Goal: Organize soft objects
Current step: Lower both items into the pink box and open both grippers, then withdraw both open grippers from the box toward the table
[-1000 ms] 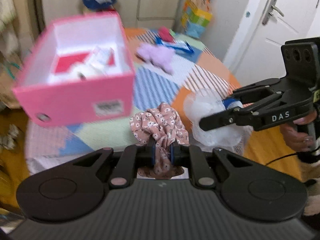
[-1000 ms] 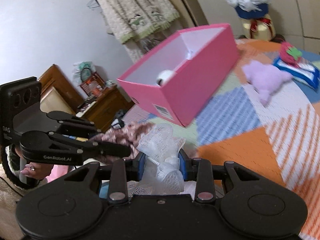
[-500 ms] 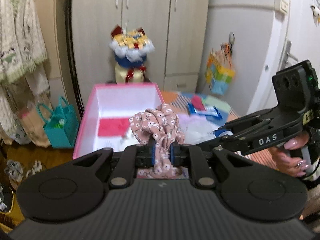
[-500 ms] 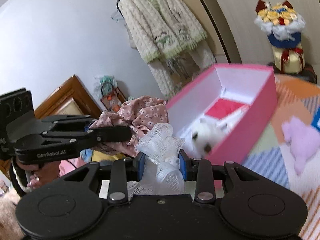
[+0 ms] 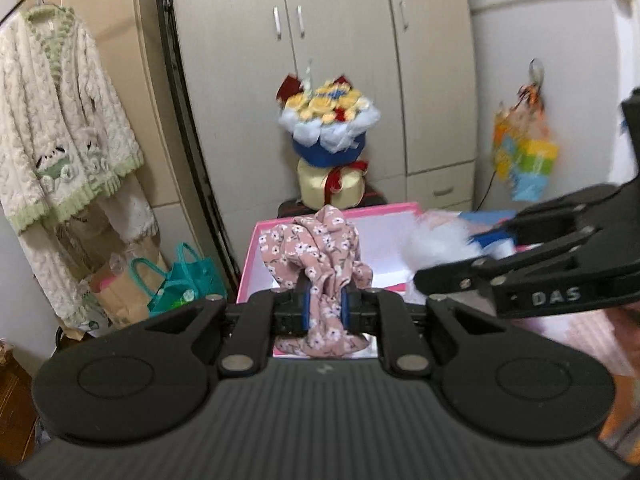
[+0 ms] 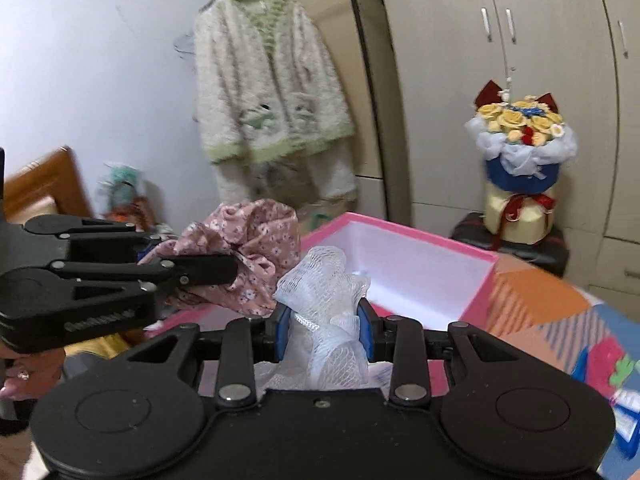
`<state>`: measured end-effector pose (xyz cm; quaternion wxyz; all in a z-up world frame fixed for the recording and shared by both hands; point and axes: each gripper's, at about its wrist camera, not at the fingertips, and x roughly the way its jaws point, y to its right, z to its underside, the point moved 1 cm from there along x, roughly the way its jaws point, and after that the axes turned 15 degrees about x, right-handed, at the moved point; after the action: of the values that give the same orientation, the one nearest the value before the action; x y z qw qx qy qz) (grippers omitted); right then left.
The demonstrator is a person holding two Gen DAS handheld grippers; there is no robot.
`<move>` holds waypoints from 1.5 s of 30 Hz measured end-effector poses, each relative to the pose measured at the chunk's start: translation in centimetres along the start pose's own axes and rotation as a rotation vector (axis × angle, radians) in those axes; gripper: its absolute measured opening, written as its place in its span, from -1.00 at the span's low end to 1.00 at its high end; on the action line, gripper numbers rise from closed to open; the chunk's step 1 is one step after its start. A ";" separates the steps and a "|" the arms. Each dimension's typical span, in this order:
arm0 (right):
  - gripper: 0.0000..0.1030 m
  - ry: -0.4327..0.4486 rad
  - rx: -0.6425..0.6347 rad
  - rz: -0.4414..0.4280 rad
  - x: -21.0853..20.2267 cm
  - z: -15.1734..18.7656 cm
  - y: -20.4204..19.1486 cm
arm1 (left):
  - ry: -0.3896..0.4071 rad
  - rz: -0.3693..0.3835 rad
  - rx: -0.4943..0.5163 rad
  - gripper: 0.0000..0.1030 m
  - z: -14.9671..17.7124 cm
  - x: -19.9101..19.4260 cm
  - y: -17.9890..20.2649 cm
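Note:
My left gripper (image 5: 324, 307) is shut on a pink floral scrunchie (image 5: 316, 248) and holds it over the near left part of the open pink box (image 5: 384, 210). My right gripper (image 6: 323, 330) is shut on a white mesh bath puff (image 6: 326, 280) and holds it over the near edge of the pink box (image 6: 424, 236). The right gripper also shows in the left wrist view (image 5: 444, 276) with the puff (image 5: 432, 246), blurred. The left gripper shows in the right wrist view (image 6: 216, 270) with the scrunchie (image 6: 256, 244). The box's contents are hidden.
The box stands on a patchwork cloth (image 6: 536, 300) with colourful items at the right (image 6: 612, 368). Behind are a flower bouquet (image 5: 330, 120) on a dark stool, beige wardrobe doors (image 5: 340, 60), a hanging cardigan (image 5: 52, 128) and teal bags (image 5: 180, 280) on the floor.
Both grippers have risen and moved forward to the box with their objects. The views have tilted up from the cloth to the wardrobe. Both grips are unchanged.

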<state>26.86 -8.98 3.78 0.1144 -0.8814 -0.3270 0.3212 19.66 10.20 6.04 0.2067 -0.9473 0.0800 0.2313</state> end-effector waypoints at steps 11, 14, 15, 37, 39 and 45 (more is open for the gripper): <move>-0.22 -0.182 0.025 0.019 7.2 -1.5 2.8 | -0.194 0.181 -0.151 -0.74 2.0 8.3 -3.1; -0.20 -0.197 -0.005 0.039 7.9 -1.5 2.8 | -0.213 0.218 -0.173 -0.72 2.5 8.7 -3.2; -0.20 -0.191 -0.012 0.050 8.0 -1.6 2.7 | -0.214 0.221 -0.169 -0.71 2.4 8.7 -3.2; 0.41 -0.130 -0.135 0.070 -0.4 0.1 0.2 | -0.172 0.107 -0.018 0.15 1.1 1.2 -1.2; 0.42 -0.125 -0.157 0.061 -1.8 0.6 -0.3 | -0.160 0.116 -0.003 0.22 0.9 -0.3 -0.9; 0.49 -0.100 -0.240 0.033 -5.8 2.1 -2.4 | -0.123 0.135 0.053 0.31 0.4 -4.7 0.5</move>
<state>20.95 -10.97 6.06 -0.0138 -0.8770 -0.3537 0.3249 15.20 10.16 7.76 0.2200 -0.9181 0.1367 0.3000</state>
